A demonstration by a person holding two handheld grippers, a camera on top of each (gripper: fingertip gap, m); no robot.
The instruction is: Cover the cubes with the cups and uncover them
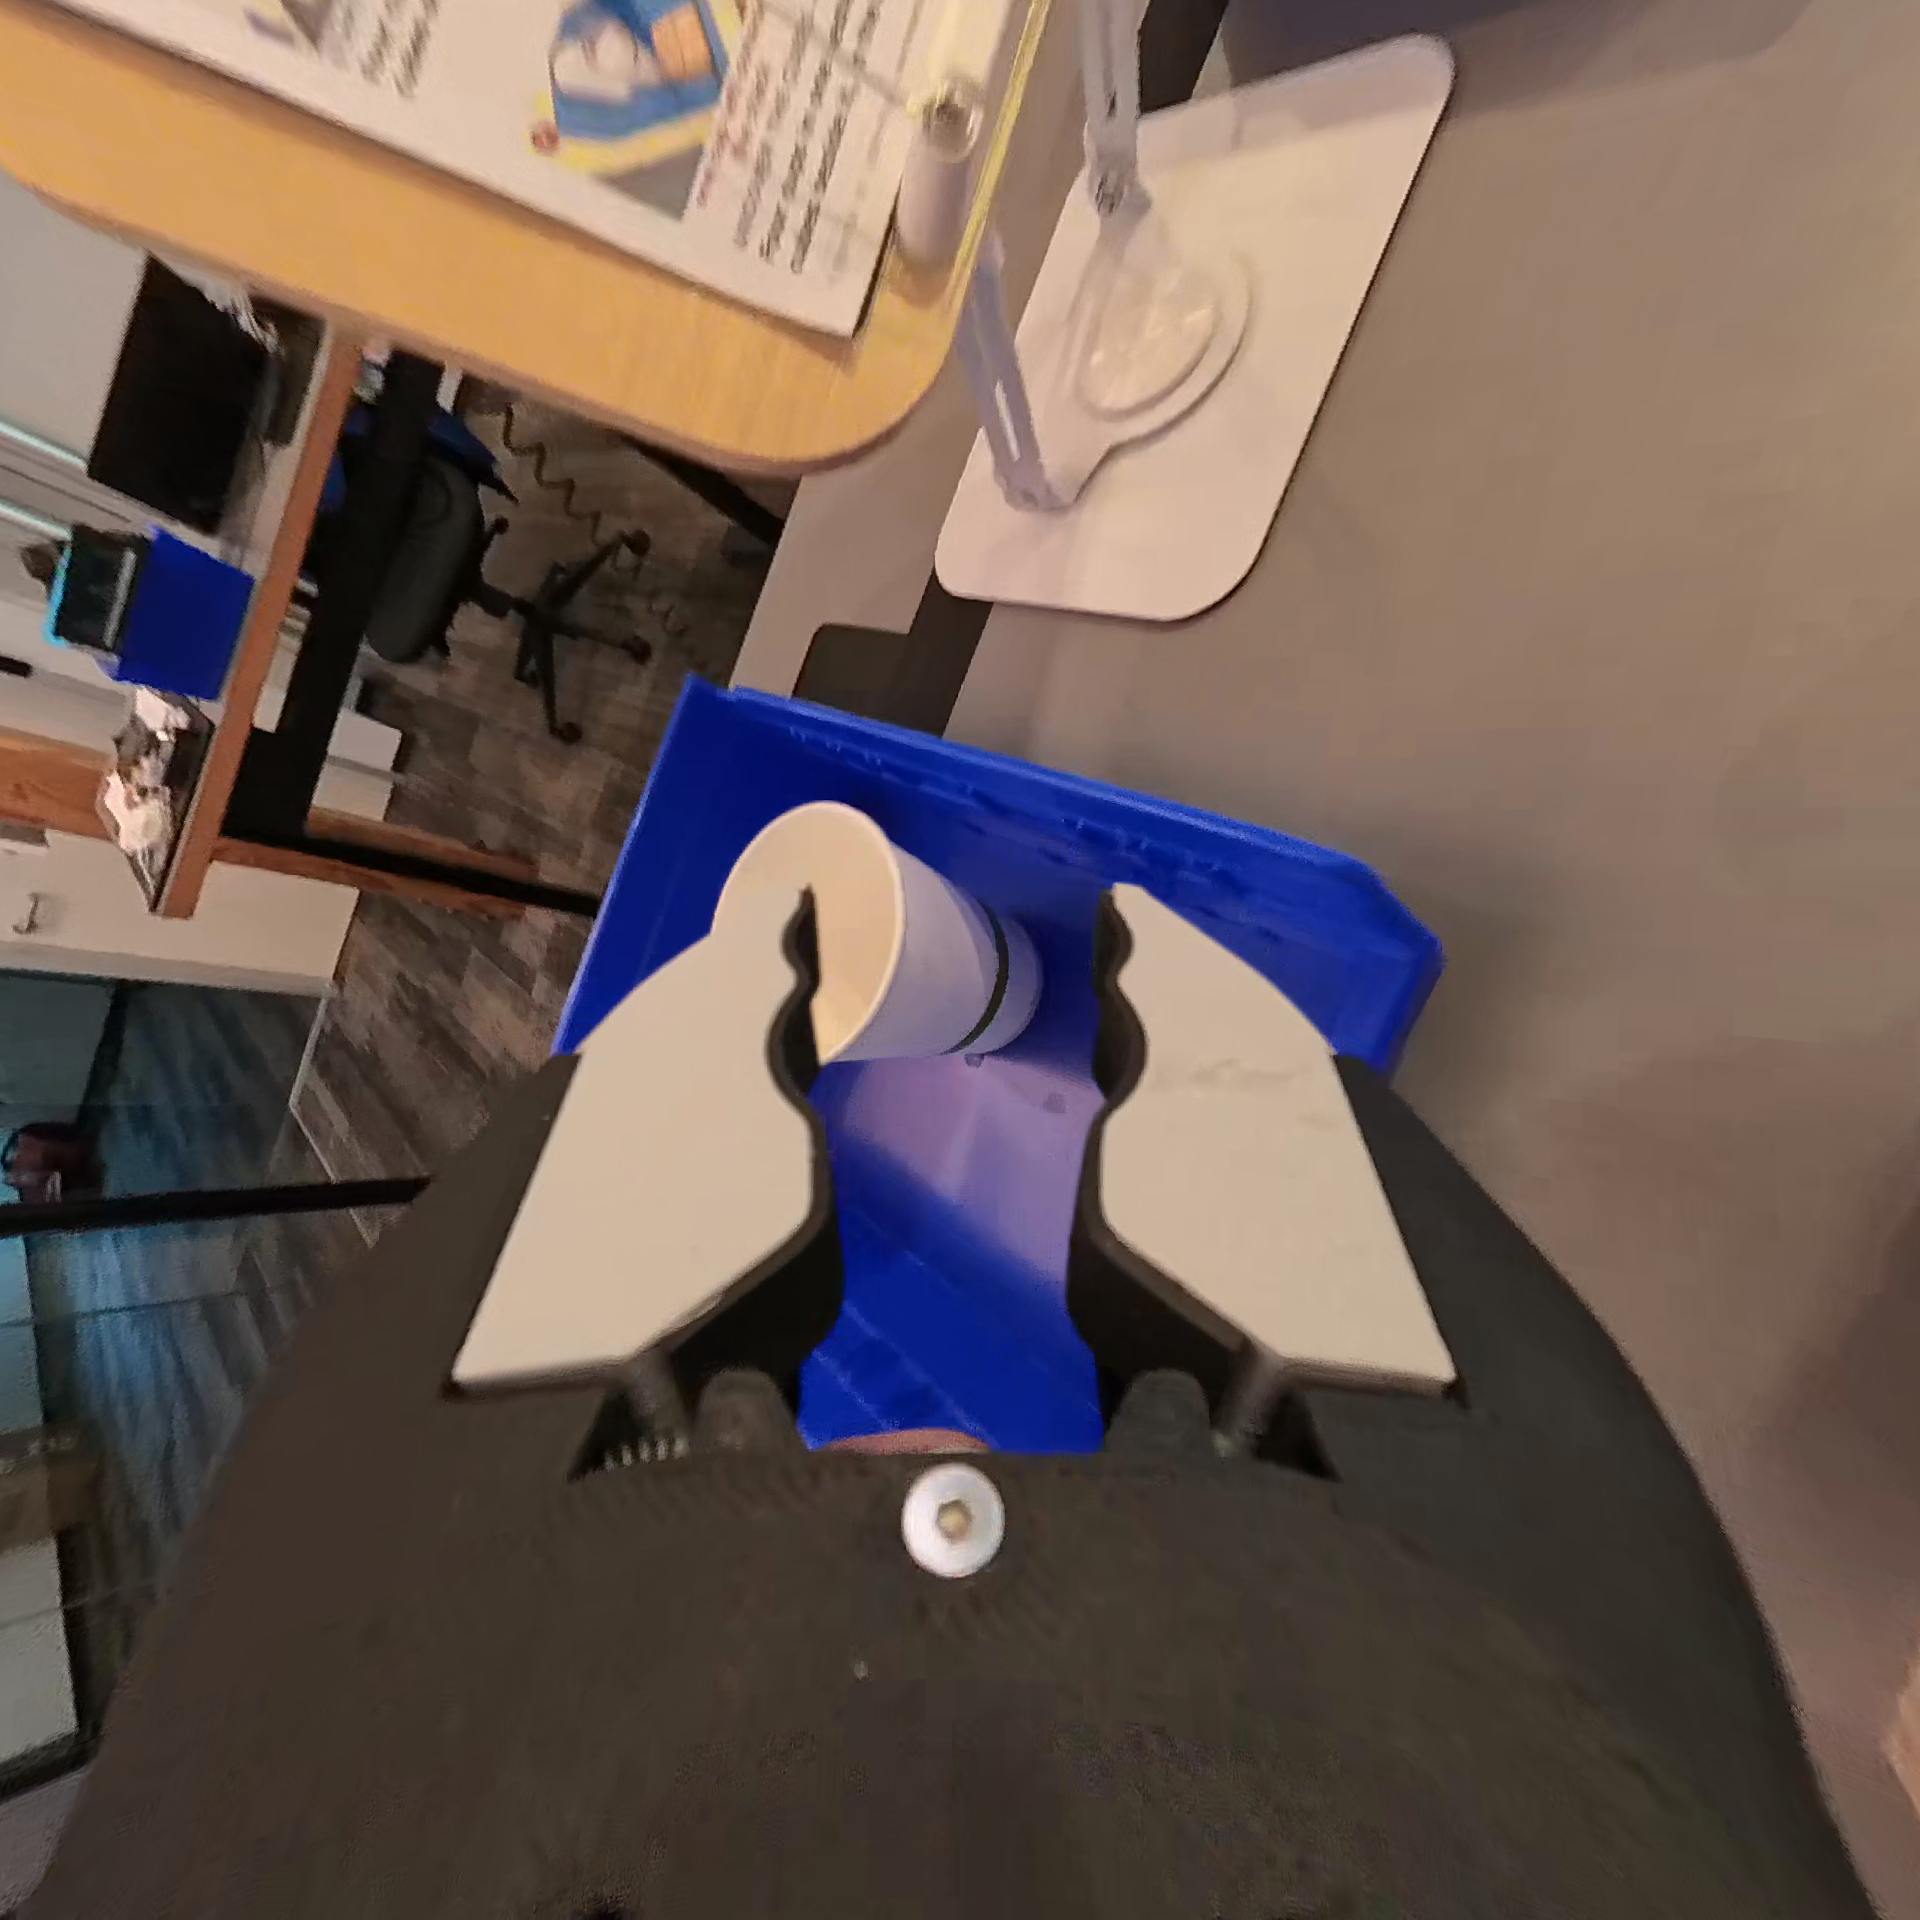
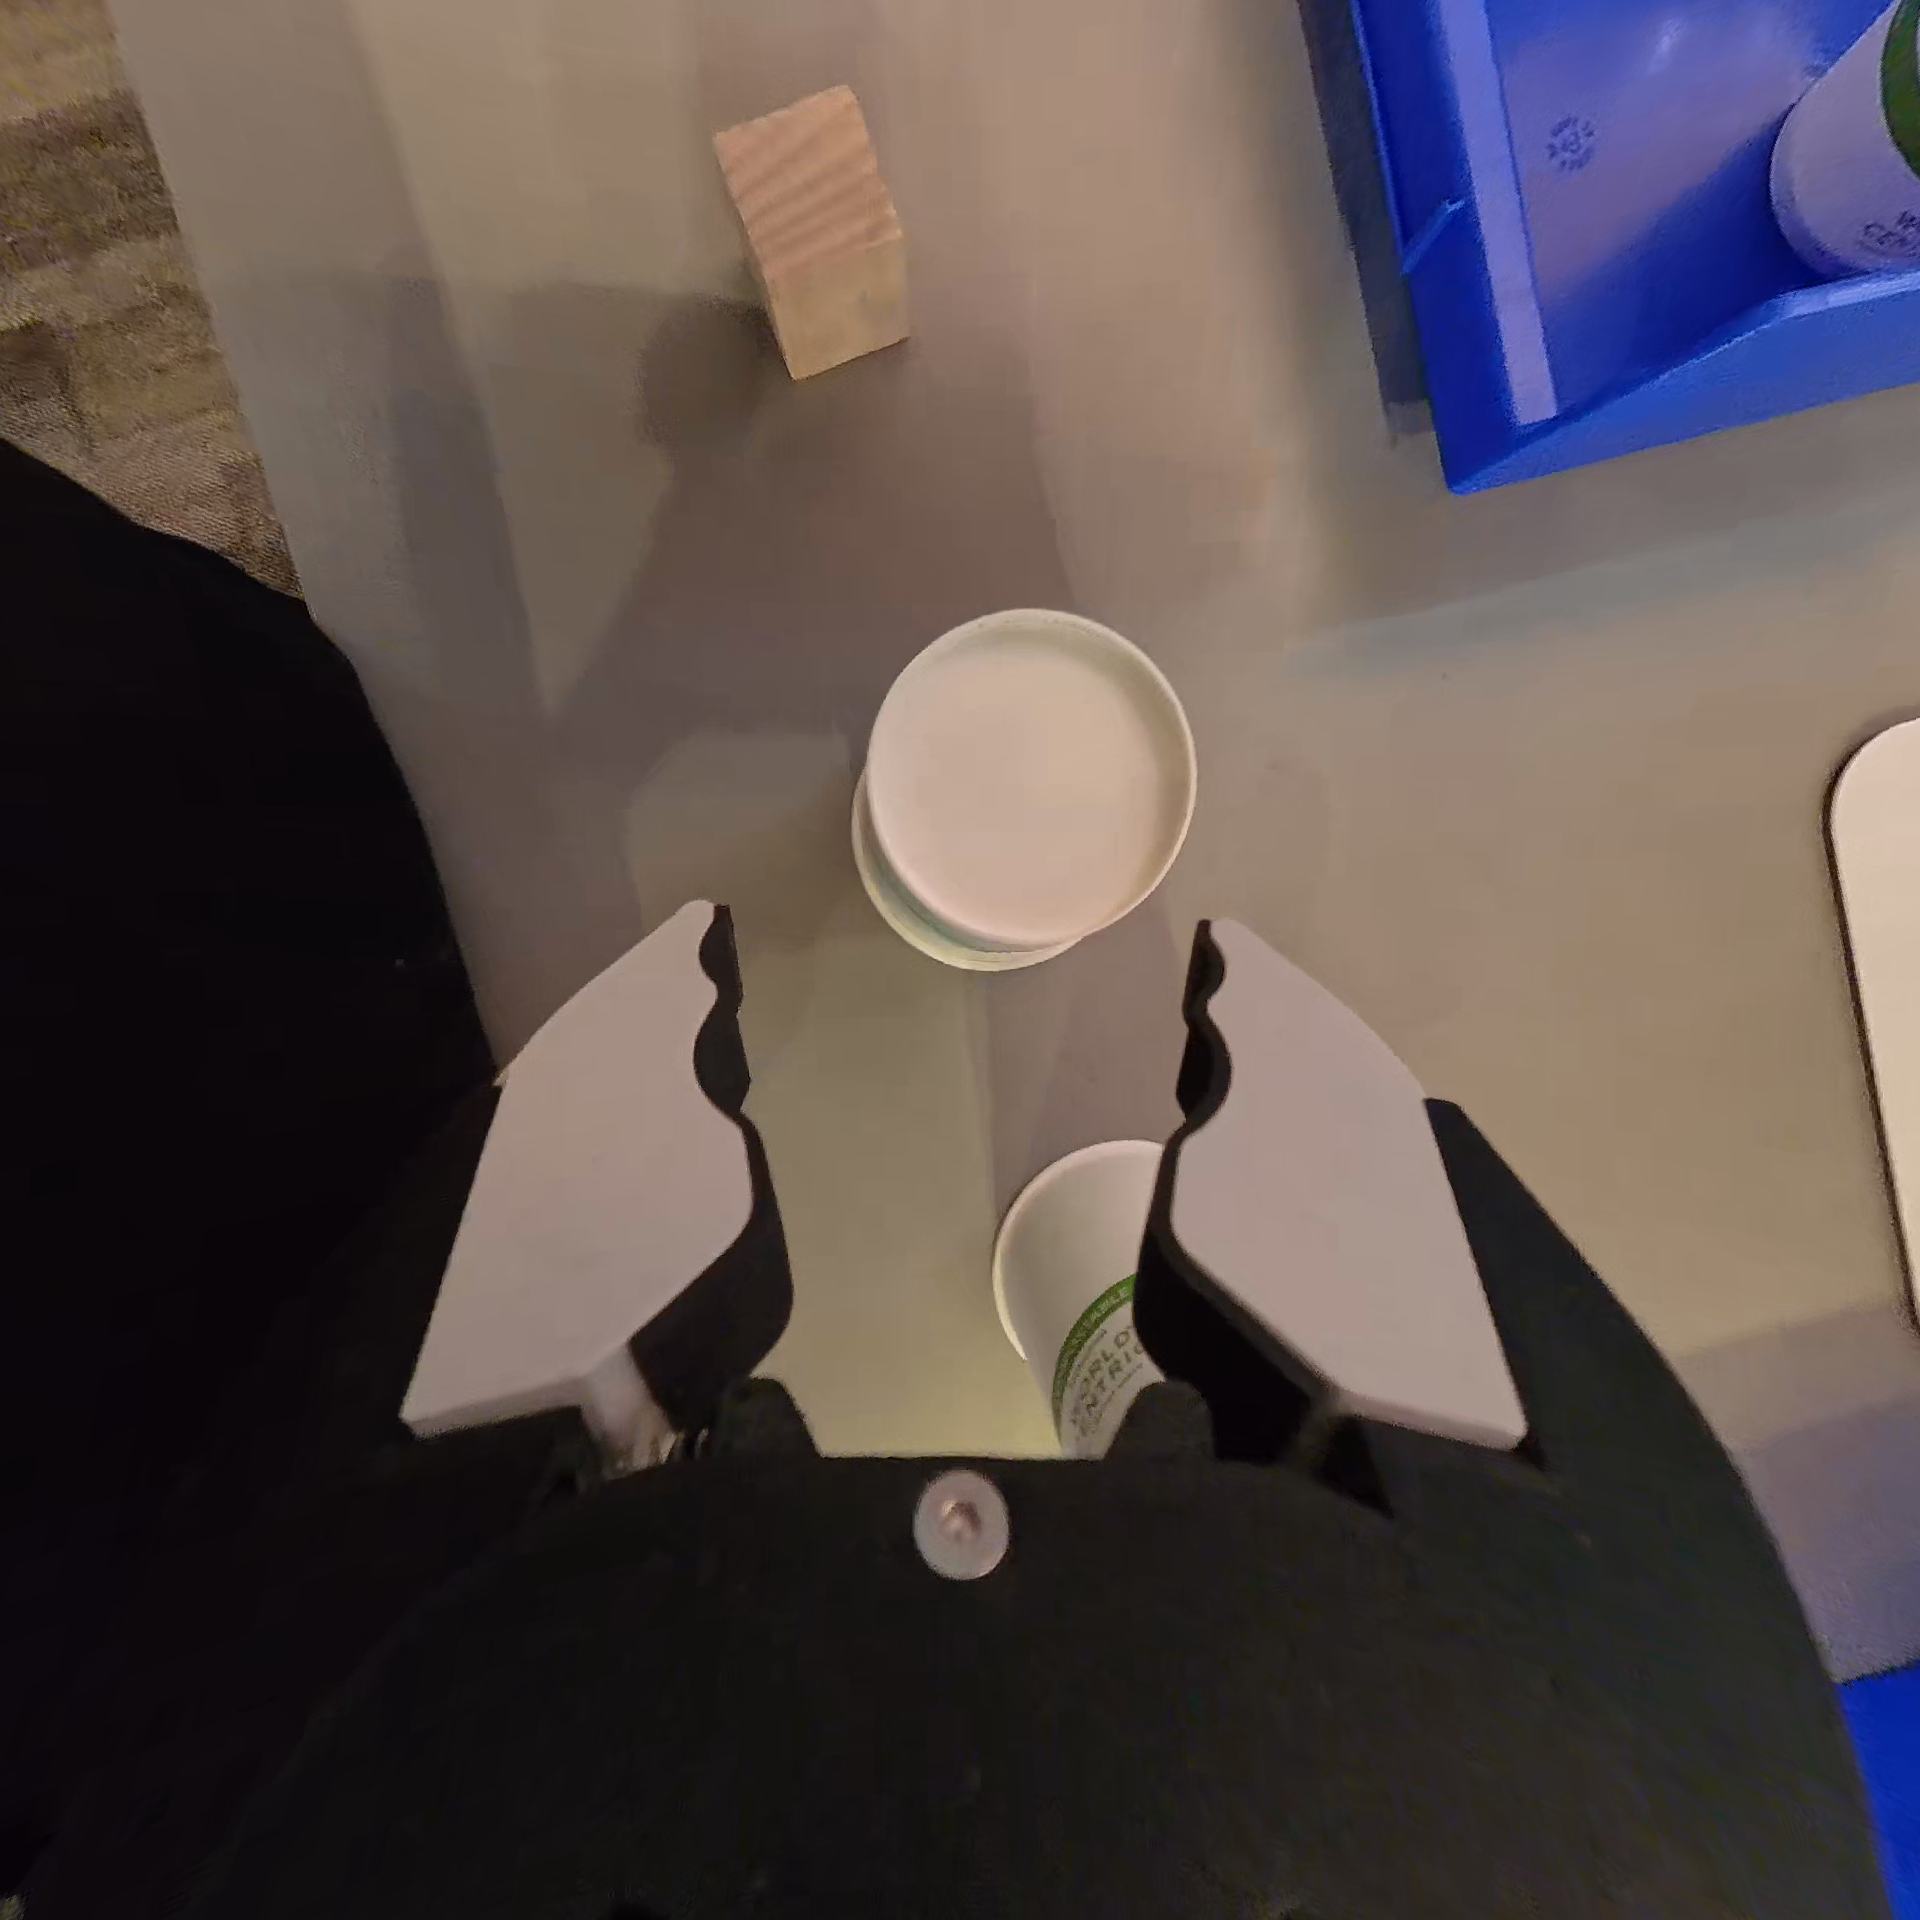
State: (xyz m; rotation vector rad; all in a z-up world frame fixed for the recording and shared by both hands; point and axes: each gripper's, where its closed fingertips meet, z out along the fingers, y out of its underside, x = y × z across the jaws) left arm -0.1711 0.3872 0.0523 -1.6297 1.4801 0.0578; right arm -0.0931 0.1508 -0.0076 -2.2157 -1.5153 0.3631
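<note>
In the left wrist view my left gripper point(image 1: 958, 896) is open above a blue bin point(image 1: 1195, 862). A white paper cup point(image 1: 935, 956) lies on its side in the bin, mouth toward the left finger, which overlaps its rim. In the right wrist view my right gripper point(image 2: 961, 923) is open over the grey table point(image 2: 1403, 779). A white cup point(image 2: 1023, 784) stands upside down just beyond the fingertips. A second white cup with green print point(image 2: 1075, 1268) sits between the fingers, close to the right finger. A bare wooden cube point(image 2: 821, 229) stands farther off.
The blue bin point(image 2: 1621, 343) at the upper right holds another cup point(image 2: 1844, 166). A white stand base point(image 1: 1195, 343) sits on the table beyond the bin and shows at the right edge point(image 2: 1886, 987). A wooden desk point(image 1: 520, 301) is behind. Dark clothing point(image 2: 156, 935) fills the left.
</note>
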